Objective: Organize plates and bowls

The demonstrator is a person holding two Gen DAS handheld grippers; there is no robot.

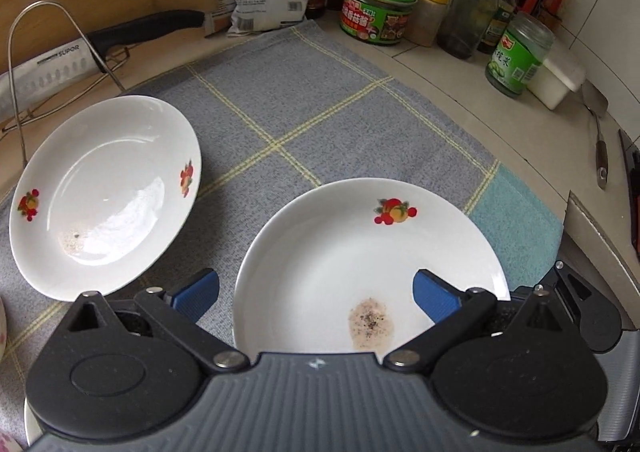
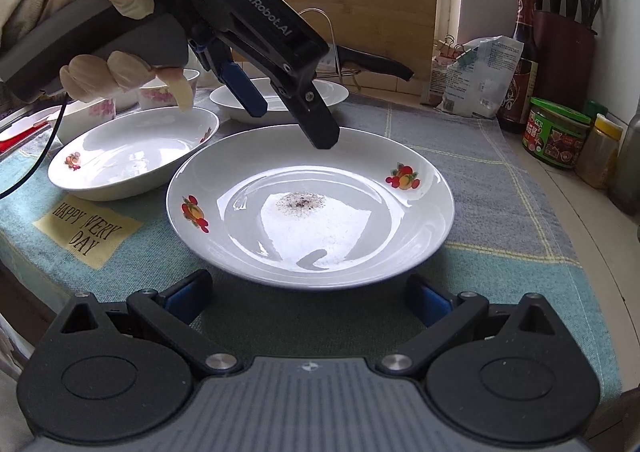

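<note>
The left gripper (image 2: 294, 124), held in a gloved hand (image 2: 100, 36), tilts downward with jaws apart. The right gripper (image 2: 308, 298) sits low, level, jaws wide apart.

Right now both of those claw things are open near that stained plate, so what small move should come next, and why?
Probably lower the left gripper until its open fingers straddle the far rim of the stained plate, then close. It hovers just above that rim with nothing held, the right gripper waits open short of the near edge, and the plate lies flat on the cloth, apart from the other plates.
</note>
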